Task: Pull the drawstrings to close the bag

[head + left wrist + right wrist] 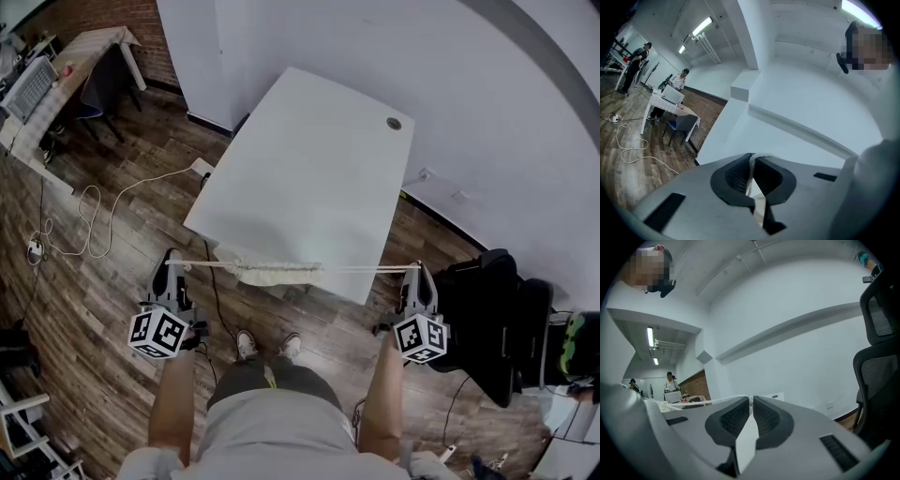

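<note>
Both the left gripper (pixel 173 261) and right gripper (pixel 416 270) are clamped on taut drawstrings (pixel 356 269), bag (pixel 277 273) scrunched up between them.

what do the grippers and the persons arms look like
Both the left gripper and right gripper are grey, with two wedge-shaped jaws lined with black ribbed pads. Each carries a white cube printed with black square markers. The forearms are unsleeved.
</note>
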{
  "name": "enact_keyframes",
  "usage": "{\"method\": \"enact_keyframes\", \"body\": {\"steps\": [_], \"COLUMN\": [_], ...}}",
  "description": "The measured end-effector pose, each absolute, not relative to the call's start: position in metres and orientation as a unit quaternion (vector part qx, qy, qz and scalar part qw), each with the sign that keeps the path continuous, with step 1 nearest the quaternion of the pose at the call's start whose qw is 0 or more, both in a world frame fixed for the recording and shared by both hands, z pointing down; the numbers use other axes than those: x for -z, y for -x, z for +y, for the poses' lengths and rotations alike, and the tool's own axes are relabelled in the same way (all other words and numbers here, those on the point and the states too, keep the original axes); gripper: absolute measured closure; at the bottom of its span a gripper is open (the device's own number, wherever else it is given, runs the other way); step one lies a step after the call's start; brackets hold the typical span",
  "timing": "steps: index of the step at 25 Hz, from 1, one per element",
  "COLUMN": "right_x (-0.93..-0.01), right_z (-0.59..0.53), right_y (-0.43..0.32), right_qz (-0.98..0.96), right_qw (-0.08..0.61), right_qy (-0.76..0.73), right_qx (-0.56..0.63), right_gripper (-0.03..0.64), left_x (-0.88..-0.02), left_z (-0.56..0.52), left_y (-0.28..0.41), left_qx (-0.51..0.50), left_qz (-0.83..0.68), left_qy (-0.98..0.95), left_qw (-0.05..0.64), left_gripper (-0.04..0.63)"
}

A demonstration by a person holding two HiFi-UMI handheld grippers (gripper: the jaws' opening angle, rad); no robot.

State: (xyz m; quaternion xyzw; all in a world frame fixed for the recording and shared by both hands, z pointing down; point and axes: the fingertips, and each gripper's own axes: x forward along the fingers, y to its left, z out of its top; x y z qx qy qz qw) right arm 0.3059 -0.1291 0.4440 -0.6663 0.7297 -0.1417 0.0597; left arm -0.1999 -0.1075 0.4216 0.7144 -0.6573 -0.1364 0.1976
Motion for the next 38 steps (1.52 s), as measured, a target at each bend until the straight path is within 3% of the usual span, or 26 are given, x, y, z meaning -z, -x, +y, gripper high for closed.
{"method": "enact_keyframes", "body": {"steps": [25, 38], "right_x": [-0.442, -0.397], "right_z": [-0.152, -0.149], "right_y": [-0.302, -0.286], "right_qz": [0.728, 0.747], "right_qw": [0.043, 0.026], "right_qy": [0.671, 0.661], "right_qx": [0.134, 0.069], "right_gripper": [0.566, 0.566], "left_x": [-0.421, -0.386], "left_z": [-0.138, -0.149], "left_y": [0.196, 0.133], "left_qx": [0.129, 0.097], "left_qz": [-0.655, -0.602], "left_qy": [-0.721, -0.78], "left_qw": [0.186, 0.139], "left_gripper": [0.581, 0.581]}}
